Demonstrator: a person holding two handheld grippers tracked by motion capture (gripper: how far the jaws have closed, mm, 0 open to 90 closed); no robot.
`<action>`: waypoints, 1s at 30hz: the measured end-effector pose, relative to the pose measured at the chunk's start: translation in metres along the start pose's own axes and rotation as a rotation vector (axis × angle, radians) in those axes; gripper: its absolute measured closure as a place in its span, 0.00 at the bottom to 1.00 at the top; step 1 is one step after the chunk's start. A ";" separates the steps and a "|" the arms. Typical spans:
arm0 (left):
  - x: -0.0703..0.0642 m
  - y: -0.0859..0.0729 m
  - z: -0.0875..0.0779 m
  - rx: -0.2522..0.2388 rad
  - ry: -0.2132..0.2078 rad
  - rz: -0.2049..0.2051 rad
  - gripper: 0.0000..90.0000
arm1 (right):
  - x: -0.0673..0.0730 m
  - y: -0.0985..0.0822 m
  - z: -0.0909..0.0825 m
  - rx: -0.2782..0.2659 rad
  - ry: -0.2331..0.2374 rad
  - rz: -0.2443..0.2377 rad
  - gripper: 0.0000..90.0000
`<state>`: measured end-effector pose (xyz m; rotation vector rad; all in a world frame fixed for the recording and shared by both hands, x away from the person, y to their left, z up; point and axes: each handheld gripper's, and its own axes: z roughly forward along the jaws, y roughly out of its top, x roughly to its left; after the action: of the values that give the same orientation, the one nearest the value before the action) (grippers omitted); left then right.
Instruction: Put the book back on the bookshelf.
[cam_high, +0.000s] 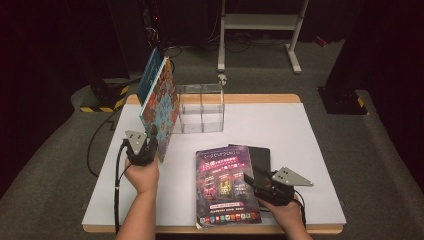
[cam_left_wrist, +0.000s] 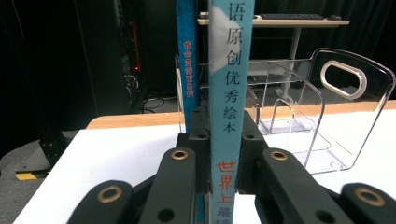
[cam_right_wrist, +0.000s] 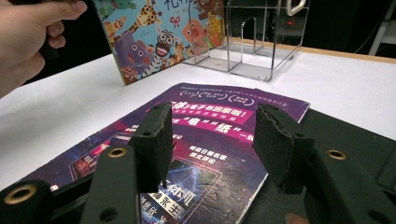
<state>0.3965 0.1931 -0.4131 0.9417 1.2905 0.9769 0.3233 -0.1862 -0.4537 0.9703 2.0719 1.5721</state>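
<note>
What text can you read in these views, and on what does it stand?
"语原创优秀绘本" and red "世界上": light blue spine of the picture book clamped in the left gripper.
Red characters on the dark blue spine behind it: too blurred.
"电" and "纸": purple magazine cover below the right gripper; other cover text too small.

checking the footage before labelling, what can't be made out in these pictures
- High view: the dark book is mostly under the purple magazine.
- Left gripper view: the blue book sits behind the picture book spine, top cut off.
- Right gripper view: the clear rack top is cut off.
</note>
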 end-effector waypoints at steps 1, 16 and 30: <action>0.000 0.000 0.000 -0.001 0.003 0.002 0.90 | 0.000 0.000 0.000 -0.002 0.000 -0.002 0.52; -0.001 -0.001 -0.001 -0.020 0.034 -0.012 0.90 | 0.001 -0.001 0.001 0.002 0.004 -0.005 0.52; 0.002 -0.002 0.000 -0.012 0.020 -0.024 0.87 | 0.002 -0.001 0.002 0.008 0.007 -0.006 0.52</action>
<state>0.3966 0.1947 -0.4153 0.9074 1.3086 0.9769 0.3233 -0.1838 -0.4550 0.9618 2.0855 1.5673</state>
